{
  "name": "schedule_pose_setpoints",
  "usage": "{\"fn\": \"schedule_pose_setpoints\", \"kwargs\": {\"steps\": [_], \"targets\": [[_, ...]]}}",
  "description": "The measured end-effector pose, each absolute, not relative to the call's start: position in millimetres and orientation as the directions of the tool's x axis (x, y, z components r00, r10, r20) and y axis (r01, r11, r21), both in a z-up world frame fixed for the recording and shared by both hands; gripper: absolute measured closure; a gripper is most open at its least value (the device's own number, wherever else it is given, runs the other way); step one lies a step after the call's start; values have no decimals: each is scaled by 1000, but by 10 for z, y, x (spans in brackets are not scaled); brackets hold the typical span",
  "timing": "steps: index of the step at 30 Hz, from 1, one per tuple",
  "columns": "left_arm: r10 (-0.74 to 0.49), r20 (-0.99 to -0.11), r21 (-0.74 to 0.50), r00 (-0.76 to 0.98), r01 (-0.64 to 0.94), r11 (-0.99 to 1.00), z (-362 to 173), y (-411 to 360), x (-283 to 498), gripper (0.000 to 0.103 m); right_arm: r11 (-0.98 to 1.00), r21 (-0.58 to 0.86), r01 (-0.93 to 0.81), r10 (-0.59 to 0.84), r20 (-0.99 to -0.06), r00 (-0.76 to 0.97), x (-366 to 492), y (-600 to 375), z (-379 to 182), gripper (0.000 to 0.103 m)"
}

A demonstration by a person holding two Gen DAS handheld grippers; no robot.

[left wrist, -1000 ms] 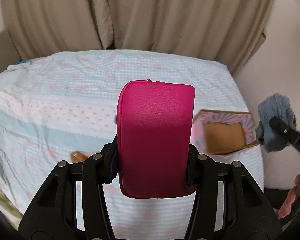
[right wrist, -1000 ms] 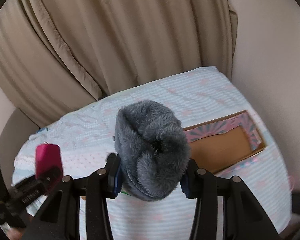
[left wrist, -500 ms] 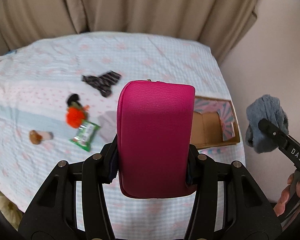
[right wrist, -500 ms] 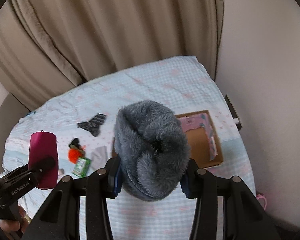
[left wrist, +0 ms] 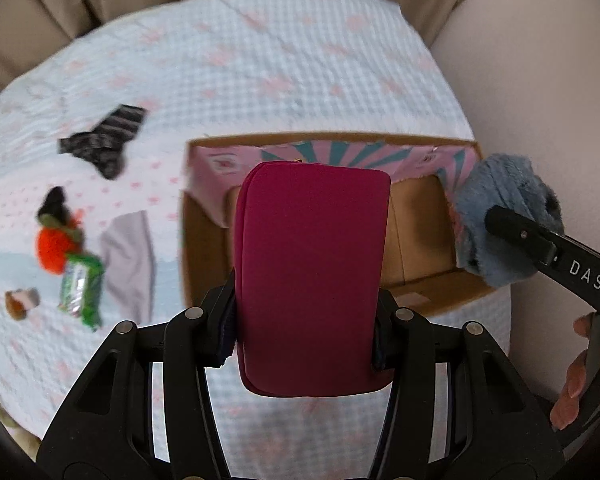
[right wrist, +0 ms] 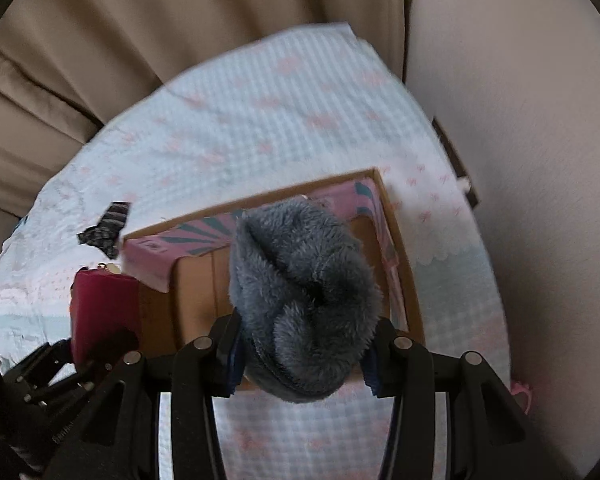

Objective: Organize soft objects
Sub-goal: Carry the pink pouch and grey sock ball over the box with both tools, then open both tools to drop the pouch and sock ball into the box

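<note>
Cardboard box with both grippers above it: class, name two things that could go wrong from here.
1. The left gripper with the magenta padded pouch and the right gripper with the grey fluffy plush crowd the open cardboard box; they might collide.
2. Released now, the plush might catch on the box wall.

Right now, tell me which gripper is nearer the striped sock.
Left. The left gripper holds the pouch beside the box's sock-side edge; the right gripper hangs farther from the sock.
</note>
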State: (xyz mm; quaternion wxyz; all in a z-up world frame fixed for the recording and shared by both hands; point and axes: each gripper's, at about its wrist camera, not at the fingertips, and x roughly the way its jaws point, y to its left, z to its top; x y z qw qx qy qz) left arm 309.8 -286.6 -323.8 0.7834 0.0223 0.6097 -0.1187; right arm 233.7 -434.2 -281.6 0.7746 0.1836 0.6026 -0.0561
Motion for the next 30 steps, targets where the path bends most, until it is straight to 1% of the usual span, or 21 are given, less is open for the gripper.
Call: {"fn": "schedule_pose_setpoints", "kwargs": {"steps": [3,6,11,12,13,14,15,16,17,18,30], "targets": [[-163,-974,-126,157,222,967,-3537,-2978,3259,57,914,238,327,169,-959,226,2467,-4395,-3054,58],[-150,-983,-122,105,238,964,-3793,-3082,3358,57,912,230,340,174,-967,188,2568,-4415,-3277,57],[-140,-988,-122,56,253,960,-4020,-3141,3404,57,903,248,350,206,-966,153,2644,-4422,-3495,57],[-142,-988,-124,55,256,959,-4035,-3143,3401,56,903,254,348,214,-965,150,2649,-4413,-3520,56],[-139,-988,-117,67,264,958,-4028,-3148,3397,50,902,260,345,220,-964,150,2664,-4416,-3539,53],[-144,-987,-118,75,282,952,-4016,-3156,3398,43,906,259,336,218,-964,154,2675,-4401,-3542,46],[-138,-986,-106,89,303,947,-3995,-3167,3396,19,912,251,325,208,-965,161,2698,-4376,-3536,36],[-106,-987,-62,118,329,942,-3980,-3190,3403,1,919,243,309,198,-965,171,2716,-4357,-3523,27],[-84,-986,-28,146,348,937,-3957,-3190,3398,0,925,240,294,190,-964,188,2716,-4346,-3493,9],[-68,-985,-4,161,369,929,-3940,-3191,3395,0,926,244,288,189,-960,206,2717,-4347,-3471,1],[-112,-971,-30,213,356,934,-3571,-3084,3393,0,930,240,279,164,-949,270,2643,-4317,-3222,1]]}}
